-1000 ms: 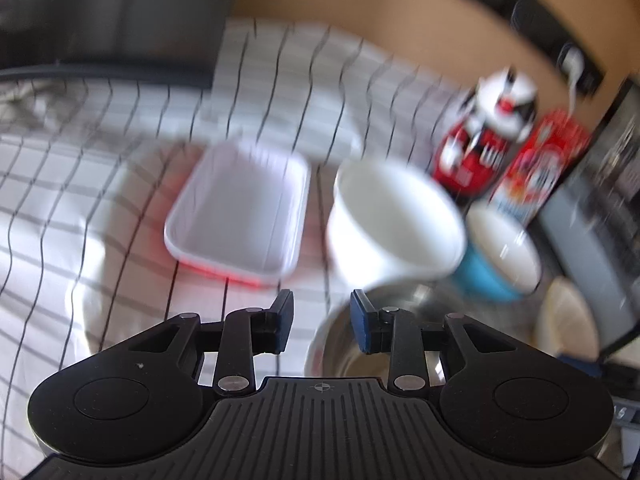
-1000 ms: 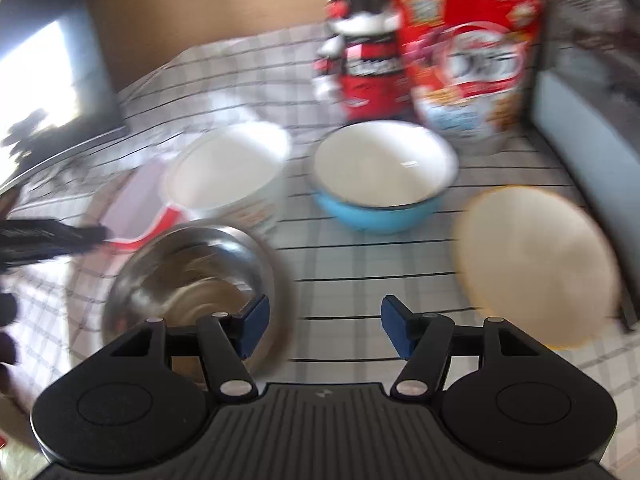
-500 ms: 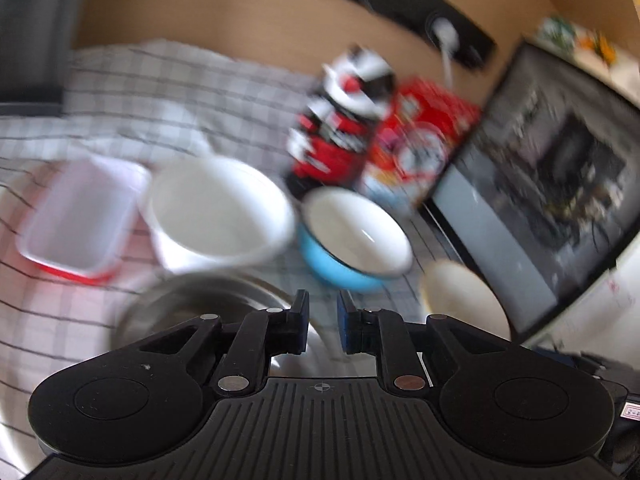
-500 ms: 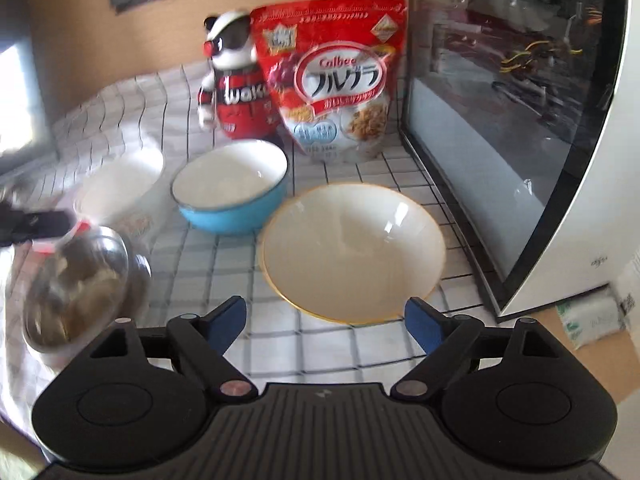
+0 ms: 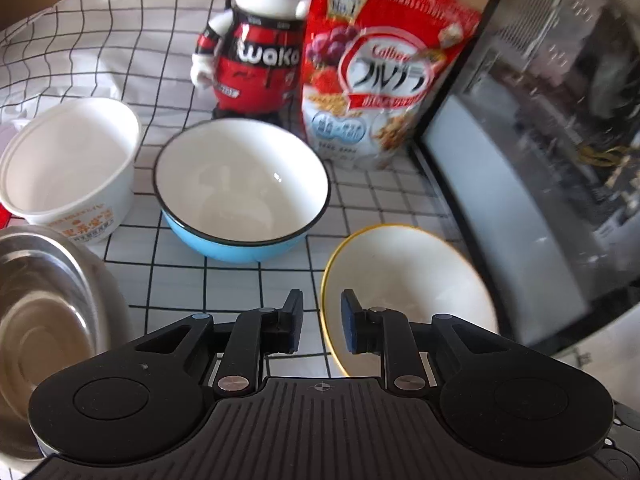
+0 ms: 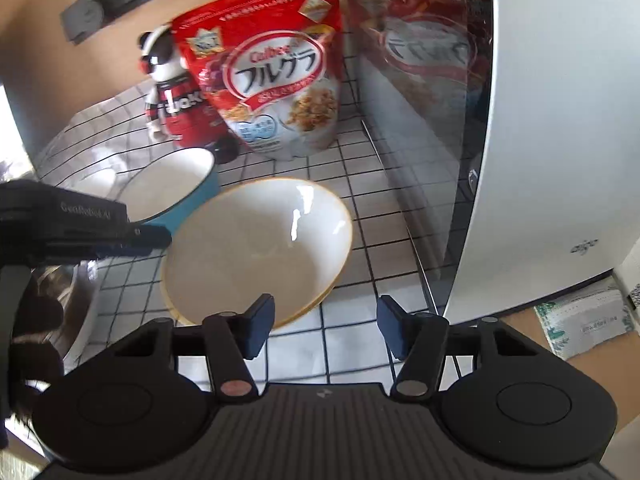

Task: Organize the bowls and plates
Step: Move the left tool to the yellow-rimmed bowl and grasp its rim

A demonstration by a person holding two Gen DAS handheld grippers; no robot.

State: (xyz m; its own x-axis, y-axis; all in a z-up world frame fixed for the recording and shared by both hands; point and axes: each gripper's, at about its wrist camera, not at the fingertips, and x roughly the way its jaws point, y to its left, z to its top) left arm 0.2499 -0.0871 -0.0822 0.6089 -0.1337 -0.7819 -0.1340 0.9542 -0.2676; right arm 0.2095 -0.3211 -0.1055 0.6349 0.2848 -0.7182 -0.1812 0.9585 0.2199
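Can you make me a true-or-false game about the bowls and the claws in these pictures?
1. The blue bowl is white inside. True.
2. The cereal bag lies flat on the cloth. False: it stands upright beside the panda figure.
3. The left claw straddles the rim of the yellow-rimmed bowl. True: one finger is outside the rim and one inside, with a gap between them.
4. The right claw is squeezing a bowl. False: it is open and holds nothing.
5. The steel bowl is full of cereal. False: it looks empty.
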